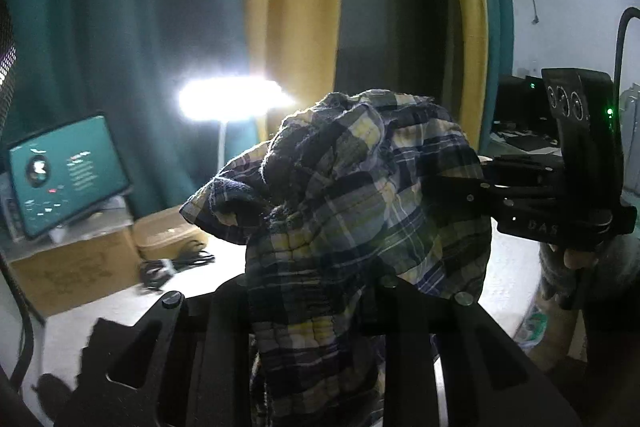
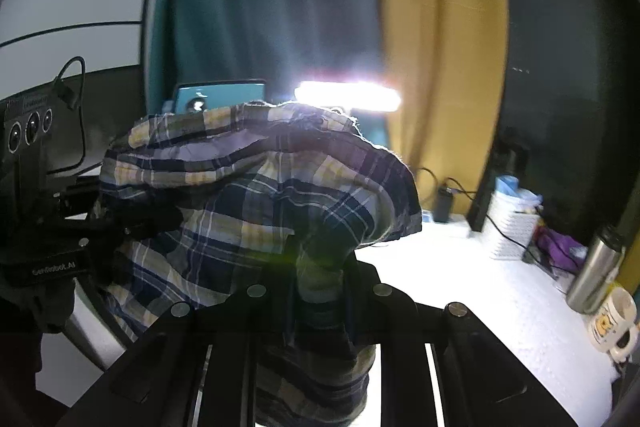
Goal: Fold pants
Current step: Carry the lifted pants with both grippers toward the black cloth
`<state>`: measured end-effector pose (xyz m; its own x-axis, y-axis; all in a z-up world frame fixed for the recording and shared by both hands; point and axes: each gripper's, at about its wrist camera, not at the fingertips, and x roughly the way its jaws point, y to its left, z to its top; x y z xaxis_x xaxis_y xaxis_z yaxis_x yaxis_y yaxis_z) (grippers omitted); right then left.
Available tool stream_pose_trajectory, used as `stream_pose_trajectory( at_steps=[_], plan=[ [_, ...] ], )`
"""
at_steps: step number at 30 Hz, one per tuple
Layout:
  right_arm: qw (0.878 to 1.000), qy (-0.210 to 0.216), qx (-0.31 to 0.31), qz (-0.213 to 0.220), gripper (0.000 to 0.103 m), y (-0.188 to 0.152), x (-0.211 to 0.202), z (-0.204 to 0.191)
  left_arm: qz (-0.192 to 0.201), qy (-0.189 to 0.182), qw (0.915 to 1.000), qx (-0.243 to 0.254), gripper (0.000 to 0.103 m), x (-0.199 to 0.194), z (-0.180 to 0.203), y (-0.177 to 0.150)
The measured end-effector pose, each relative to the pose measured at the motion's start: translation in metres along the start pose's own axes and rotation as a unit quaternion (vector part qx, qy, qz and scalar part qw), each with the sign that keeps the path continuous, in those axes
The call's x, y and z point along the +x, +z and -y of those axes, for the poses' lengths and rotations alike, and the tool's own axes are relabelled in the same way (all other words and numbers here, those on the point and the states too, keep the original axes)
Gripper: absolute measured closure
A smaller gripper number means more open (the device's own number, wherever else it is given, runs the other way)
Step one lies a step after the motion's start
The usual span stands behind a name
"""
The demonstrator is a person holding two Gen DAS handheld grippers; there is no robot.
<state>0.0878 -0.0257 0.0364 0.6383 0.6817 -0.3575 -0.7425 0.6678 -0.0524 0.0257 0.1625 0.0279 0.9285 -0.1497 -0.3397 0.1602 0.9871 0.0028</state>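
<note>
The plaid pants (image 1: 344, 195), blue, yellow and dark checks, hang bunched in the air above the white table. My left gripper (image 1: 316, 311) is shut on a fold of the fabric, which drapes over and between its fingers. My right gripper (image 2: 320, 307) is also shut on the pants (image 2: 256, 195), with cloth bulging above its fingers. Each gripper shows in the other's view: the right one (image 1: 464, 191) reaches into the cloth from the right, the left one (image 2: 116, 227) from the left. The fingertips are hidden by fabric.
A white table (image 2: 460, 291) lies below. On it stand a steel flask (image 2: 592, 271), a mug (image 2: 612, 323), a white basket (image 2: 512, 223), cardboard boxes (image 1: 72, 267), cables (image 1: 172, 263) and a tablet (image 1: 64, 171). A bright lamp (image 1: 236, 103) and teal and yellow curtains stand behind.
</note>
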Motion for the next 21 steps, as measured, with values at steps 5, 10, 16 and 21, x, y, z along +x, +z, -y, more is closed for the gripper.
stream_pose_trajectory(
  at_steps=[5,10,16,21],
  plan=[
    [1.000,0.024,-0.007,-0.006,0.085,0.004,0.017,-0.027,0.006,0.029,0.9995,-0.015,0.080,-0.016,-0.023,-0.011],
    [0.998,0.049,-0.005,-0.027,0.085,0.000,0.046,-0.047,-0.010,0.052,0.9981,-0.030,0.080,-0.021,-0.047,-0.025],
    [0.996,0.062,0.002,-0.059,0.085,-0.007,0.087,-0.054,-0.038,0.061,0.9963,-0.047,0.080,-0.014,-0.068,-0.045],
    [0.994,0.066,0.011,-0.086,0.085,-0.015,0.120,-0.053,-0.065,0.059,0.9944,-0.058,0.080,0.005,-0.087,-0.056]
  ],
)
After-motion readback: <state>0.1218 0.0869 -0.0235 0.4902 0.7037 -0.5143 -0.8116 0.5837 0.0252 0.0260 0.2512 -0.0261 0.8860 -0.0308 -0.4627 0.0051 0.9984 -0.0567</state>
